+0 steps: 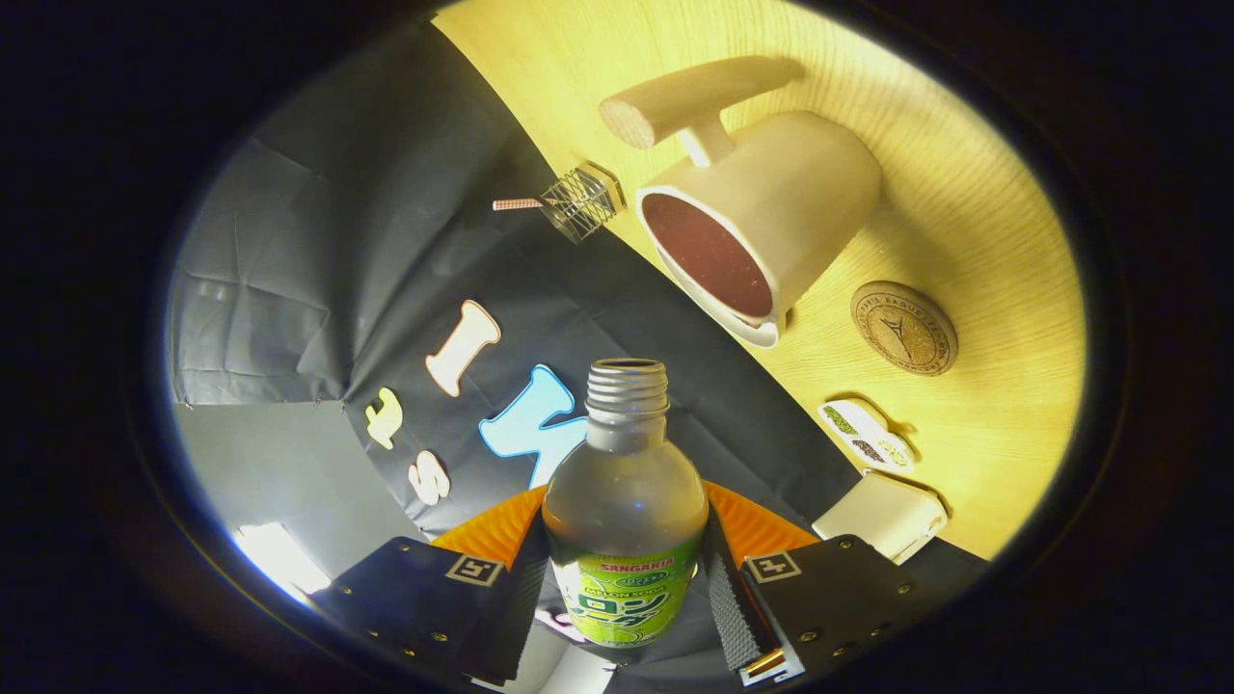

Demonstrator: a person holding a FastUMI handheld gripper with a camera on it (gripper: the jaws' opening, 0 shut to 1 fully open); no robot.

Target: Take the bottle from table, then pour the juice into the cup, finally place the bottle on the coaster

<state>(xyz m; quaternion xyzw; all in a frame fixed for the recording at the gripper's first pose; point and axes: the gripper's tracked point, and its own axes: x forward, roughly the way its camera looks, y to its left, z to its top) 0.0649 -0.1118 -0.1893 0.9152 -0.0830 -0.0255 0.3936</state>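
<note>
My gripper (625,588) is shut on a clear bottle (625,511) with a green label; both fingers press on its body. The bottle has no cap, and its threaded mouth points ahead. The whole view is rolled, so the wooden table (974,173) stands tilted beyond the bottle. A white cup (771,222) with a wooden side handle stands on the table ahead of the bottle's mouth, its dark red inside facing me. A round cork coaster (904,328) lies on the table beside the cup, apart from it.
A small wire strainer (578,202) with a wooden handle lies near the table's far edge, beside the cup. A small patterned packet (866,434) and a white block (882,516) sit on the table close to my gripper. The black cloth wall (405,241) stands behind.
</note>
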